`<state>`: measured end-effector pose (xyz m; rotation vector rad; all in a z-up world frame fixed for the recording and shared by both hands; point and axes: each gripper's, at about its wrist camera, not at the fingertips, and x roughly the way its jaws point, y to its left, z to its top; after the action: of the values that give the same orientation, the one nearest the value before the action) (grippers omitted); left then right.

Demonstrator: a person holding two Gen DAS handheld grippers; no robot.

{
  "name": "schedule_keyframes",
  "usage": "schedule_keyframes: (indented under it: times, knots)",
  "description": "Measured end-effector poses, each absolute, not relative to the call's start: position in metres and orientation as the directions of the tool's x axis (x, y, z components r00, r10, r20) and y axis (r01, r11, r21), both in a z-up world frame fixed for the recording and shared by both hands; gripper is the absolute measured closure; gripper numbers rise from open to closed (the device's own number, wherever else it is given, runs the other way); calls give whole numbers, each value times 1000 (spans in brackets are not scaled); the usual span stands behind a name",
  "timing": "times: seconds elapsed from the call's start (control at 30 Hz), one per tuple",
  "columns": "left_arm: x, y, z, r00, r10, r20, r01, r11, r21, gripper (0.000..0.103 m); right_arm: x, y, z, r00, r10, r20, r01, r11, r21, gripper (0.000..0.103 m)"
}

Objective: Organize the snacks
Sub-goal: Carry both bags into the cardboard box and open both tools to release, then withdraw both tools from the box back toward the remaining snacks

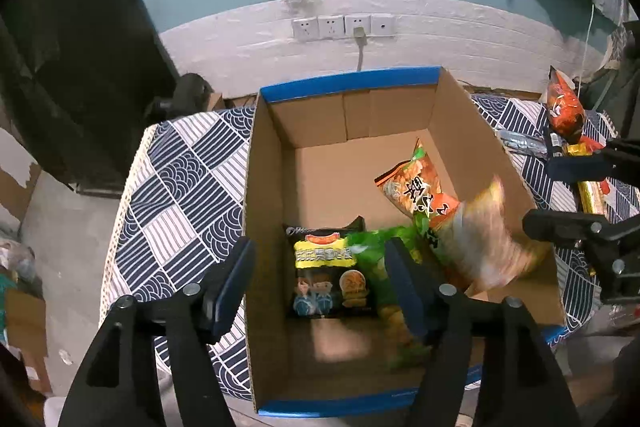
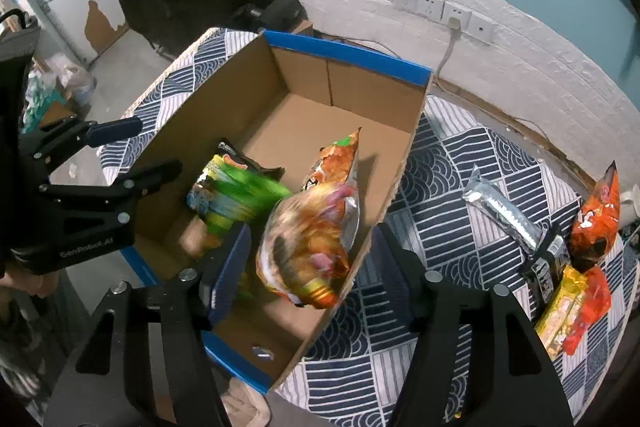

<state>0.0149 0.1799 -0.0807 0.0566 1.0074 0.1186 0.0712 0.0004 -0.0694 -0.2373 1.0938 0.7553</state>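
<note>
Blue-padded fingers of my left gripper (image 1: 320, 287) frame the near end of the cardboard box (image 1: 264, 211), spread wide with nothing between them; one finger hangs outside the left wall, the other over the snacks inside; my right gripper (image 2: 310, 275) is likewise released, its fingers straddling the box's right wall, one inside and one over the patterned tablecloth (image 2: 448, 163). Within the box lies a black packet (image 1: 328, 275) flat on the floor near the left wall; a green bag (image 1: 380, 259), blurred, overlaps its right edge; an orange-and-green bag (image 1: 416, 187) leans against the right wall; a blurred yellow-orange bag (image 2: 308, 235) sits in front of it, close to my right fingers. Outside the box, on the cloth to the right, rest a silver packet (image 2: 500, 211), an orange bag (image 2: 596, 219) and a yellow packet (image 2: 560, 311), well apart from both grippers.
</note>
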Motion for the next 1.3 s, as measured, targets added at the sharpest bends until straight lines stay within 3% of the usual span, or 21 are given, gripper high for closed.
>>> schedule_keyframes:
  times: [0.83, 1.3]
  knots:
    - [22, 122, -77, 545, 106, -832, 45, 987, 155, 33, 85, -110, -69, 360, 356, -862, -505, 851, 141, 31]
    - [49, 43, -70, 535, 10, -845, 149, 983, 105, 31, 87, -214, -82, 398, 296, -868, -346, 925, 157, 27]
